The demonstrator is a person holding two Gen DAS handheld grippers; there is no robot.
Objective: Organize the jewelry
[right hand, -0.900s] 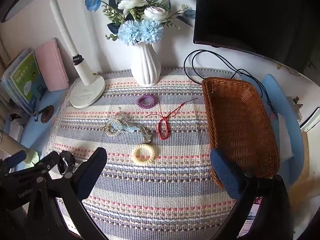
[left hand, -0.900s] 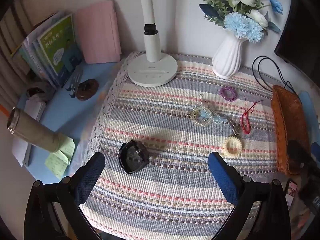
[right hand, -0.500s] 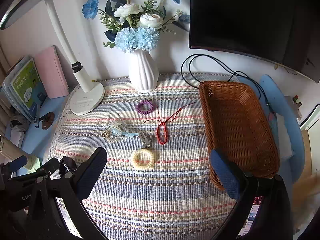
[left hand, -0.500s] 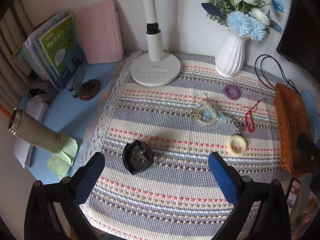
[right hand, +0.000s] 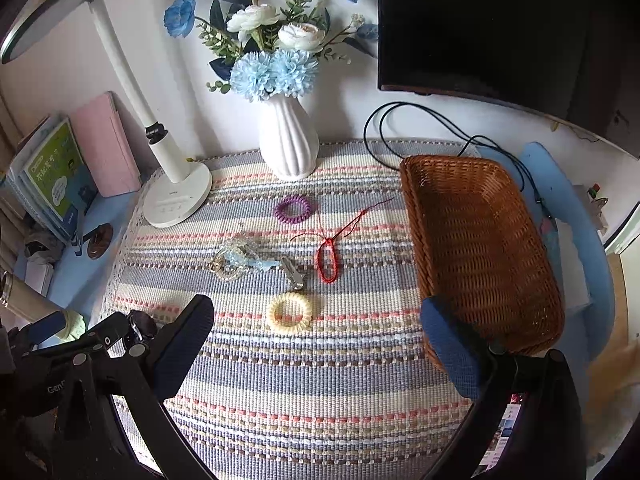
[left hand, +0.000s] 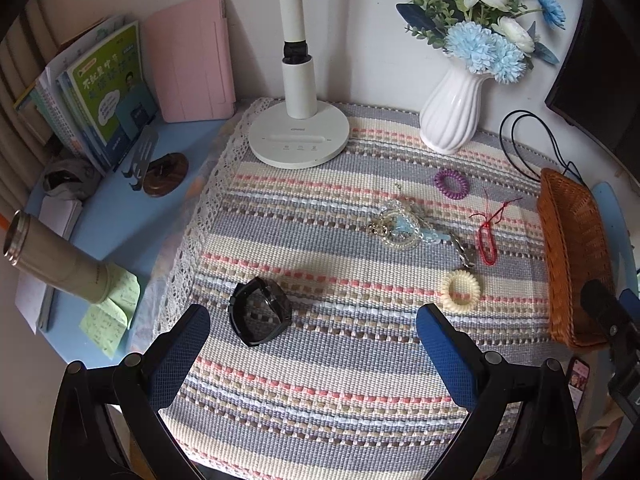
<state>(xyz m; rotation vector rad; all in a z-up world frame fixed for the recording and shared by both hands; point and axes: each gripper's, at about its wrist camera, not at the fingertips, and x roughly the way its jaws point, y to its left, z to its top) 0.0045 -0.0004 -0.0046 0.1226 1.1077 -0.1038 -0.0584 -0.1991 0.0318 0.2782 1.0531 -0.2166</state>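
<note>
On the striped mat lie a black watch (left hand: 259,310), a cream coil hair tie (left hand: 461,291) (right hand: 291,313), a red string bracelet (left hand: 487,240) (right hand: 327,260), a purple coil hair tie (left hand: 450,183) (right hand: 293,208), and a beaded bracelet with a blue charm and metal clip (left hand: 404,230) (right hand: 236,261). A brown wicker basket (right hand: 516,300) (left hand: 560,264) stands empty at the right. My left gripper (left hand: 312,354) is open and empty, hovering just before the watch. My right gripper (right hand: 316,354) is open and empty, near the cream tie and the basket.
A white desk lamp (left hand: 300,136) and a white vase of blue flowers (left hand: 454,120) stand at the mat's back. Books (left hand: 100,96), a pink case (left hand: 192,60), a metal flask (left hand: 52,258) and sticky notes sit left. A black monitor (right hand: 500,28) and cable (right hand: 420,136) are back right.
Both grippers have drawn back and risen a little, so the mat's items sit further off in both views. Nothing on the mat has moved. Both stay open.
</note>
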